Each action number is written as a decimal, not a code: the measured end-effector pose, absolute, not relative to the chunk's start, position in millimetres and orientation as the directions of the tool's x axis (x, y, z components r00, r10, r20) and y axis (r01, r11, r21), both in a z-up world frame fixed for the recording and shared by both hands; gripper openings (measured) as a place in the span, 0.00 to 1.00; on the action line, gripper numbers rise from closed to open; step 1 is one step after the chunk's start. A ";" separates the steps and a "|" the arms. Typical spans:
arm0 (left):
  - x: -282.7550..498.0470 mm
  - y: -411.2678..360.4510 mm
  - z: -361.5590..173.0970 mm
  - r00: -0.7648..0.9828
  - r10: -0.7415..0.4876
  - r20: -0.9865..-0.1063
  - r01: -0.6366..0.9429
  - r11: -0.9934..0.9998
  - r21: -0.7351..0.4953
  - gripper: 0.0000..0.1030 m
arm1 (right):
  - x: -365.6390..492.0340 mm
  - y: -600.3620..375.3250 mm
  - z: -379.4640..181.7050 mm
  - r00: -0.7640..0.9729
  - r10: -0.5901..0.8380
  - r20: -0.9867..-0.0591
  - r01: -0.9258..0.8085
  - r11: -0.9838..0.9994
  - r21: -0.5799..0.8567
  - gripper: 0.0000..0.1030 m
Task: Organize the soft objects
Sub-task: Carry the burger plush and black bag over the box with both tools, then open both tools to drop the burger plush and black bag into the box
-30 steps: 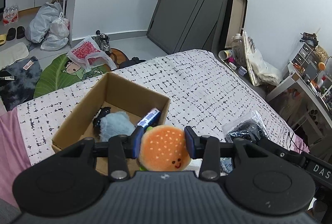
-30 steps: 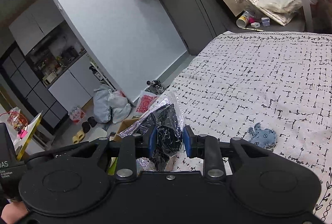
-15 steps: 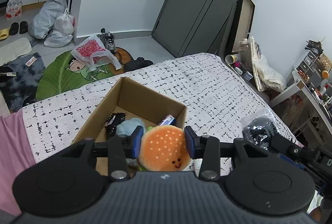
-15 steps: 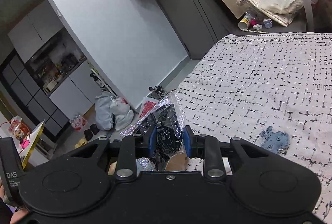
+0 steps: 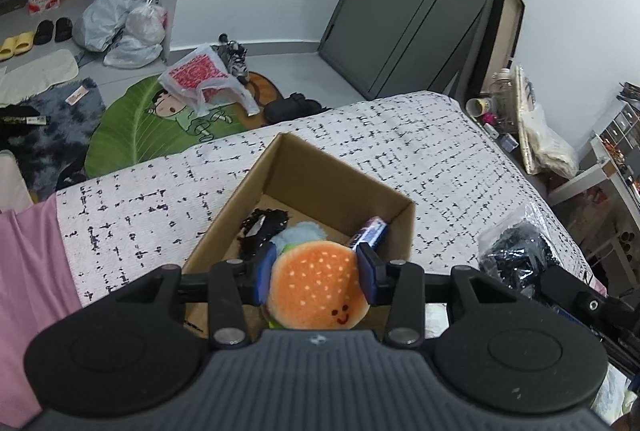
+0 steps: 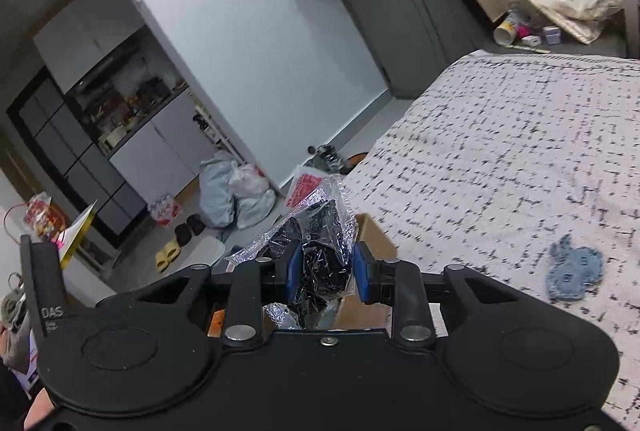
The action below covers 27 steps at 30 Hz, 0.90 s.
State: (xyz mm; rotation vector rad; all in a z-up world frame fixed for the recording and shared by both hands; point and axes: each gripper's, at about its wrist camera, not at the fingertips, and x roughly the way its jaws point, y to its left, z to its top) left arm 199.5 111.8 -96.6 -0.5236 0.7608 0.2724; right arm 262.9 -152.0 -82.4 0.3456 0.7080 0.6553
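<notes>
My left gripper [image 5: 316, 273] is shut on an orange plush burger [image 5: 316, 283] with a smiling face, held above the near end of an open cardboard box [image 5: 344, 171] on the bed. Inside the box lie a black item [image 5: 262, 229], a pale blue fluffy toy [image 5: 300, 233] and a blue packet [image 5: 370, 233]. My right gripper [image 6: 326, 271] is shut on a clear plastic bag of black stuff [image 6: 316, 251], which also shows in the left wrist view [image 5: 516, 251] to the right of the box. A corner of the box [image 6: 374, 235] shows just behind it.
A blue knitted toy [image 6: 574, 269] lies on the white black-flecked bedspread [image 6: 520, 135]. Beyond the bed end the floor holds a green leaf rug [image 5: 132, 127], plastic bags [image 5: 120, 19] and shoes. A grey door [image 5: 400, 3] stands behind. Pink fabric [image 5: 28, 271] lies at the left.
Both grippers have moved toward the box, each still gripping its item. The box now lies closer under the burger, and the bag has come nearer to the box's right side.
</notes>
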 end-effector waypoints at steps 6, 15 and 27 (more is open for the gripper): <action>203.7 121.5 -102.0 0.665 0.098 -0.741 -0.474 0.822 -0.316 0.46 | 261.7 -133.5 -90.4 0.530 0.678 -0.509 -0.452 0.734 0.506 0.26; 200.9 131.8 -93.7 0.645 0.152 -0.749 -0.513 0.813 -0.276 0.66 | 260.1 -112.8 -101.8 0.477 0.691 -0.543 -0.457 0.723 0.519 0.32; 193.2 117.8 -73.8 0.644 0.209 -0.736 -0.510 0.834 -0.209 0.81 | 256.9 -138.9 -88.8 0.512 0.651 -0.560 -0.400 0.758 0.515 0.62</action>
